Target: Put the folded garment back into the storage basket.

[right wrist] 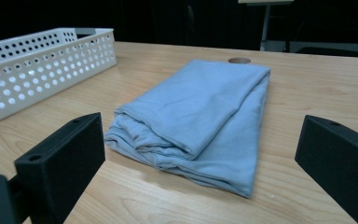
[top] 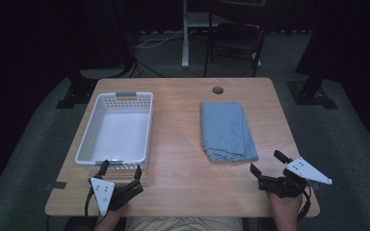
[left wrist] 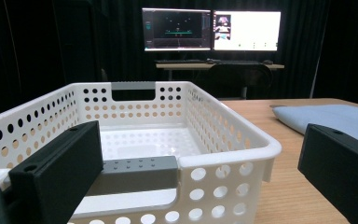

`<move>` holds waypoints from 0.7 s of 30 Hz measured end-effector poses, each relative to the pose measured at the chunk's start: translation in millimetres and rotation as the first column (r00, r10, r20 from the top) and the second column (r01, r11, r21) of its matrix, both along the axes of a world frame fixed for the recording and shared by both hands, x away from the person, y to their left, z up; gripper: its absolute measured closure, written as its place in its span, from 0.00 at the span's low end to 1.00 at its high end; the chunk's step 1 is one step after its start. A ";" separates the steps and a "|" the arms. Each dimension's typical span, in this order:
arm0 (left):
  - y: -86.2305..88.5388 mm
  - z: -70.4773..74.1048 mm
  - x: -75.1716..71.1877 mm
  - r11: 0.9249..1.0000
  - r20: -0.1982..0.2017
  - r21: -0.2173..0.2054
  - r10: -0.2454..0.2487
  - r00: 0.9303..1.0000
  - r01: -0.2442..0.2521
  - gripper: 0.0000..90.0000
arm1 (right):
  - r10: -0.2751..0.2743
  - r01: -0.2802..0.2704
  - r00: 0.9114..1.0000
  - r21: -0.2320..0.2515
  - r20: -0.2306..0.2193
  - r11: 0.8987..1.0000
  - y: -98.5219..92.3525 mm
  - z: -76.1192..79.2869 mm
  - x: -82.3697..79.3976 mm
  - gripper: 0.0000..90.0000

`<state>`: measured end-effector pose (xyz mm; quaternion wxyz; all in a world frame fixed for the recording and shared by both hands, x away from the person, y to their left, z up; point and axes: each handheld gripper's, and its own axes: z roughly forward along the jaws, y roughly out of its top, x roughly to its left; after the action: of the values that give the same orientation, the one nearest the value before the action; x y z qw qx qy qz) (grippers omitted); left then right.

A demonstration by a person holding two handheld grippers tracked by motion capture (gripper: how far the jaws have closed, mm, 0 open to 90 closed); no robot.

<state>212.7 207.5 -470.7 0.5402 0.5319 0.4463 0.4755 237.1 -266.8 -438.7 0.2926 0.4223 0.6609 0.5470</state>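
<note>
High view: your right gripper (top: 264, 162) waits open at five o'clock of the folded blue cloth (top: 227, 130), your left gripper (top: 121, 169) open at the white basket (top: 118, 126). Right gripper view: the cloth (right wrist: 200, 116) looks soft, light, floppy; pinch its stacked near edge.

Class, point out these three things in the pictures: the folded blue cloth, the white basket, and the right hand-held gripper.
Folded blue cloth (top: 227, 129), high view, middle of its top layer.
White basket (top: 90, 130), high view, its left perforated wall.
Right hand-held gripper (top: 266, 162), high view, midway between its open jaw tips.
</note>
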 end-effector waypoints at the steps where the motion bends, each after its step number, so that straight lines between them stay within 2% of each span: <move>1: -0.1 -0.1 -0.1 1.000 0.001 -0.001 0.004 1.000 -0.004 0.01 | 0.002 -0.002 1.000 -0.005 0.005 1.000 0.0 1.8 0.3 0.01; 8: -0.2 0.0 0.2 1.000 -0.001 0.000 0.004 1.000 -0.004 0.01 | 0.012 -0.012 1.000 -0.013 0.017 1.000 1.6 12.0 4.0 0.01; 15: -0.3 0.1 0.3 1.000 -0.001 0.001 0.004 1.000 -0.004 0.01 | 0.010 -0.008 0.998 -0.021 0.067 1.000 2.5 28.8 12.5 0.01; 21: -0.2 0.1 0.2 1.000 -0.002 0.000 0.004 1.000 -0.004 0.01 | 0.006 -0.003 0.996 -0.030 0.090 1.000 3.4 40.2 20.3 0.01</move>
<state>212.9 207.3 -470.6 0.5388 0.5314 0.4477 0.4763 257.4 -263.3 -398.5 0.3272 0.3913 0.6561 0.5561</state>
